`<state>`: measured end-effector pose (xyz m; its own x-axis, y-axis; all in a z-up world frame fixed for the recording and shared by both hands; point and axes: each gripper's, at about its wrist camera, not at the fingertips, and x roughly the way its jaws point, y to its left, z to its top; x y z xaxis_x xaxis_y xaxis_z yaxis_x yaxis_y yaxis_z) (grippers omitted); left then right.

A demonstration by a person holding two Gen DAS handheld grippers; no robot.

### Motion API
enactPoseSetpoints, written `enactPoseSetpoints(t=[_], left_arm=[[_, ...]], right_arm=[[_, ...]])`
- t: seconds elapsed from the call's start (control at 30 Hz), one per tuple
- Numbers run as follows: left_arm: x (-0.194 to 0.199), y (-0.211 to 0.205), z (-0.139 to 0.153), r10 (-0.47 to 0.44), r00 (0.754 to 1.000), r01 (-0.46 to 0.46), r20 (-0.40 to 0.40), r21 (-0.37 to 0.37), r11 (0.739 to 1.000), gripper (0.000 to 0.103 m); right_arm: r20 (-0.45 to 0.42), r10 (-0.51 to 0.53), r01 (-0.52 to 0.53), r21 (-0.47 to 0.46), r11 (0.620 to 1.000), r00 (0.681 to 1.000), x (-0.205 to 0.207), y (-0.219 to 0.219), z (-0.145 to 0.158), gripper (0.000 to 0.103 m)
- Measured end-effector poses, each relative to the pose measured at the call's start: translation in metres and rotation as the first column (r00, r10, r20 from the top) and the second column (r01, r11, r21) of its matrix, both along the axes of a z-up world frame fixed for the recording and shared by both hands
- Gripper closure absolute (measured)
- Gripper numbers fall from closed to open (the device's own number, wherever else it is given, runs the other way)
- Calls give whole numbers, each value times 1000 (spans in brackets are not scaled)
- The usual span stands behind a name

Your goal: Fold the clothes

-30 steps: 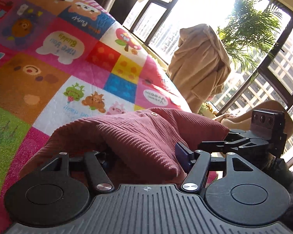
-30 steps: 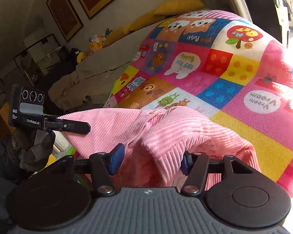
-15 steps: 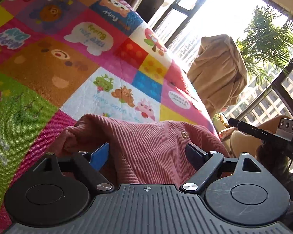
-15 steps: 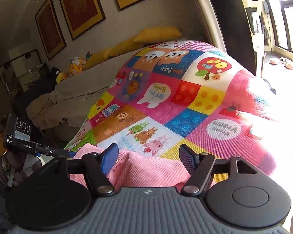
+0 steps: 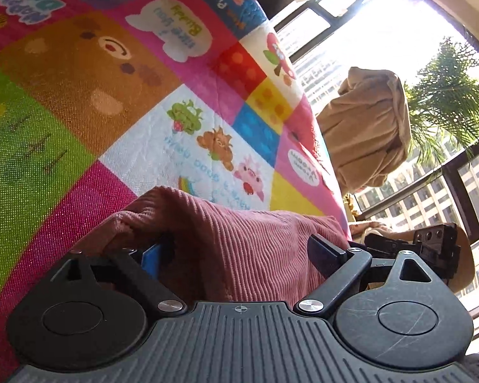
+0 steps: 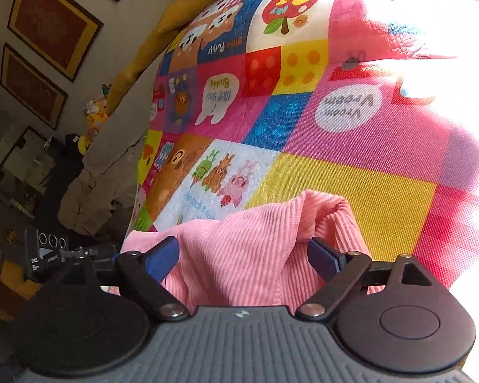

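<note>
A: Garment position?
B: Pink ribbed garment [image 5: 239, 242] lies bunched on the patchwork play mat [image 5: 79, 102], at the near edge.
A: Left gripper [image 5: 236, 255]?
B: Fingers spread wide, fabric heaped between them, no pinch.
A: Right gripper [image 6: 242, 255]?
B: Also spread apart; a cloth fold [image 6: 322, 210] rises between the blue pads [image 6: 322, 258]. Left tool is visible at frame left.

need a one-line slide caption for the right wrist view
Right tool open, its fingers either side of a bunched pink ribbed garment on a colourful patchwork cartoon blanket.
</note>
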<state>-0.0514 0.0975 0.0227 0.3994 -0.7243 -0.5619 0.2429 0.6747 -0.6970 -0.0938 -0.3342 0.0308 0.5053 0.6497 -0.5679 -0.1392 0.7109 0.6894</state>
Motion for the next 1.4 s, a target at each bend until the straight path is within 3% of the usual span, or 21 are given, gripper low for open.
enactPoseSetpoints(t=[0.1, 0.2, 0.3, 0.43, 0.57, 0.67, 0.73, 0.83, 0.9, 0.97, 1.0, 1.07, 1.13, 1.27, 1.4], left_arm=[[16, -13, -13, -30, 999, 30, -34, -11, 999, 8], [38, -23, -8, -47, 999, 47, -10, 1, 999, 7], [67, -31, 7, -32, 998, 29, 54, 47, 998, 8], [103, -32, 35, 45, 976, -70, 215, 112, 991, 8], [97, -30, 49, 49, 946, -143, 320, 276, 951, 8], [74, -25, 59, 4, 906, -181, 424, 377, 908, 8], [61, -22, 73, -24, 875, -170, 483, 354, 920, 7], [60, -35, 84, -57, 850, -117, 523, 295, 948, 7], [72, -52, 72, -100, 864, -49, 493, 281, 958, 6], [82, -66, 47, -147, 895, 29, 421, 274, 961, 6], [84, -69, 36, -159, 908, 50, 389, 277, 960, 6], [81, -65, 20, -143, 924, 34, 355, 296, 955, 6], [75, -55, 17, -112, 930, 7, 350, 286, 958, 6], [61, -33, 25, -53, 926, -41, 374, 241, 970, 6], [59, -31, 22, -42, 930, -46, 365, 227, 973, 6]], right_arm=[[-61, 54, -48, 95, 994, 997, 26, 6, -15, 15], [-55, 86, -81, 88, 993, 995, 58, 19, -24, 14], [16, 36, -37, 66, 997, 999, 89, 24, -14, 14], [130, -48, 43, 41, 998, 990, 128, 29, 5, 14], [233, -115, 157, -167, 973, 966, 136, 32, 25, 14], [331, -88, 215, -370, 904, 940, 118, 38, 31, 13], [371, -59, 238, -459, 856, 927, 108, 45, 31, 13], [413, -6, 244, -528, 814, 911, 108, 64, 32, 13], [413, 34, 224, -560, 797, 910, 113, 83, 26, 13], [368, 107, 147, -598, 788, 924, 115, 105, 14, 13], [362, 180, 107, -646, 756, 915, 108, 119, 6, 13], [337, 322, 34, -735, 677, 885, 95, 147, -11, 12], [361, 434, 43, -807, 589, 825, 78, 161, -16, 9], [402, 528, 71, -840, 538, 748, 52, 160, -1, 2], [402, 601, 127, -886, 447, 691, 47, 174, -13, 2]])
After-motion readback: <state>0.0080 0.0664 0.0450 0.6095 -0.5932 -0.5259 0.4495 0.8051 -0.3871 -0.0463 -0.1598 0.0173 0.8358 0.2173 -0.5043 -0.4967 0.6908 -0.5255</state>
